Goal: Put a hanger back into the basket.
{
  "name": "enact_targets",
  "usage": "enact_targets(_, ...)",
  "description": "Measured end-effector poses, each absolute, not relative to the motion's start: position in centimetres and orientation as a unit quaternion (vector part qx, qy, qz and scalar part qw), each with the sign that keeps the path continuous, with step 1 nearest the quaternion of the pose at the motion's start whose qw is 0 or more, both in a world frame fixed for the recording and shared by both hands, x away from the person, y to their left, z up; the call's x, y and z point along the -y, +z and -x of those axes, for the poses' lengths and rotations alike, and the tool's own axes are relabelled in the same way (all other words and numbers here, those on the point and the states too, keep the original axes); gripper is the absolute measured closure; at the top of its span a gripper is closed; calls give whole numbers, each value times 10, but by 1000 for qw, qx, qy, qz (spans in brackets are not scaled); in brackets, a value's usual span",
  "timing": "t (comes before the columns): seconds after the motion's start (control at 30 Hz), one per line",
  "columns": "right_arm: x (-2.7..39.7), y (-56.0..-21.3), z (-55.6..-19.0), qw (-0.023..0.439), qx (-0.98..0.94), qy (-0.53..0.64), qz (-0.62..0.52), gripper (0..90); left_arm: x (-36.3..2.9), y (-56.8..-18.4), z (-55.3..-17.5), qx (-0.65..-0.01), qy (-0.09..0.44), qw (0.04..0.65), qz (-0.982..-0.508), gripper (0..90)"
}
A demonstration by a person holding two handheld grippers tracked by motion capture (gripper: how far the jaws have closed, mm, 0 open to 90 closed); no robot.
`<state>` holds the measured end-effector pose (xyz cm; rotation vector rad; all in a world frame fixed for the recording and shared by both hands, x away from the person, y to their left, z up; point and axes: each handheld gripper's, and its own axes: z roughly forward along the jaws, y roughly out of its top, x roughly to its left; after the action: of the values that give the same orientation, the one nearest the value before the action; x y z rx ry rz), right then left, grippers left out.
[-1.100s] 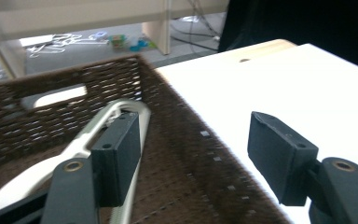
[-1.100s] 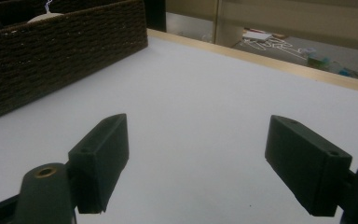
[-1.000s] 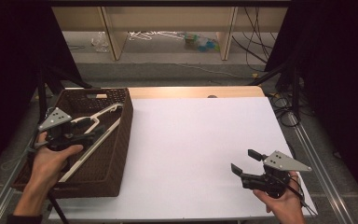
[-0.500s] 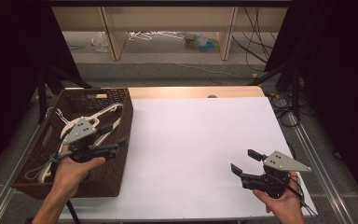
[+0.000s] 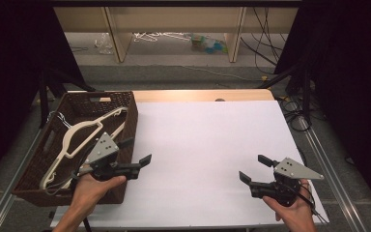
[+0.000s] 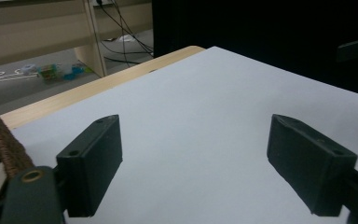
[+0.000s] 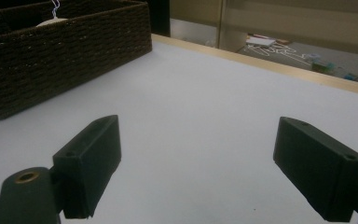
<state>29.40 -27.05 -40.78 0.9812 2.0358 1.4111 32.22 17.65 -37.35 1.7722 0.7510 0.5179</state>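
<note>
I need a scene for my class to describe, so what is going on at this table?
A person holds a hand-held gripper in each hand over a white table. The left hand-held gripper, jaws just opened and empty, sits at the right edge of a wicker basket where cream hangers lie. The right hand-held gripper waits open and empty near the table's right front corner.

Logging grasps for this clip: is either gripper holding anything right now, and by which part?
Nothing is held. The left gripper and right gripper are both open over the white table; the hangers lie in the basket.
</note>
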Motion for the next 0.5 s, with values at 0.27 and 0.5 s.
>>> enact_targets(0.27, 269, -411, -293, 236, -742, 515, -358, 161, -164, -385, -314, -295, 218, 549, -751, 166)
enact_targets(0.5, 268, -412, -292, 237, -739, 524, -352, 161, -161, -395, -303, -282, 224, 553, -751, 166)
